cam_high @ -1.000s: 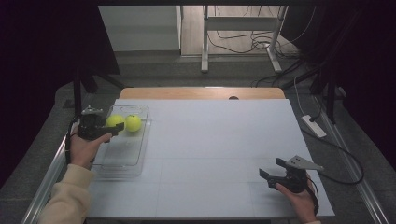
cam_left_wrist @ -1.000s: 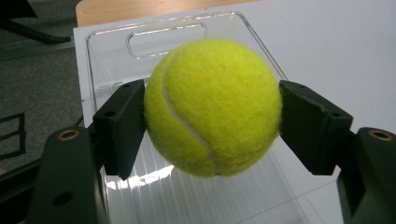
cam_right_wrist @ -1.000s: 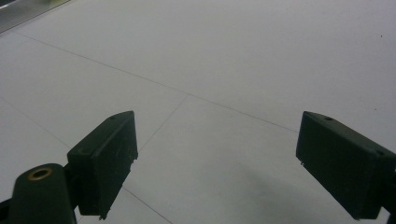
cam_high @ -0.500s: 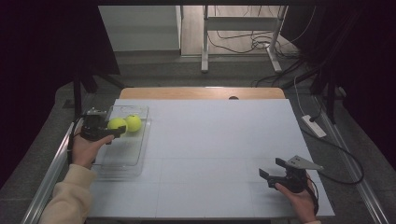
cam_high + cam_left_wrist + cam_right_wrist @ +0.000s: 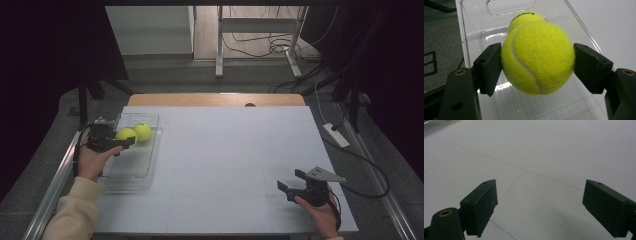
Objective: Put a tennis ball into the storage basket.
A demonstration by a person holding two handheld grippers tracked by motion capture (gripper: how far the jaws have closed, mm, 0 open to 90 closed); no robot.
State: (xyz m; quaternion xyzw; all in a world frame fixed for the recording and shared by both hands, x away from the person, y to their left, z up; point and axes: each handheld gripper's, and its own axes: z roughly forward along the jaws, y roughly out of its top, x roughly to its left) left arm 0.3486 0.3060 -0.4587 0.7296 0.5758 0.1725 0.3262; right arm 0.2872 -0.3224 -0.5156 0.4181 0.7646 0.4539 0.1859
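Note:
My left gripper (image 5: 121,140) is shut on a yellow tennis ball (image 5: 125,135), holding it just above the clear plastic tray (image 5: 131,169) at the table's left side. In the left gripper view both black pads press the sides of the tennis ball (image 5: 537,57). A second tennis ball (image 5: 143,131) lies in the tray just beyond the held one, and its top (image 5: 525,17) peeks out behind it. My right gripper (image 5: 291,184) rests at the near right of the table, open, with only bare white tabletop between its jaws.
The white tabletop (image 5: 225,150) spreads between the two hands. A metal rail (image 5: 52,187) runs along the table's left side. A white power strip (image 5: 336,135) and cables lie off the right edge, and a desk frame (image 5: 255,30) stands beyond the far edge.

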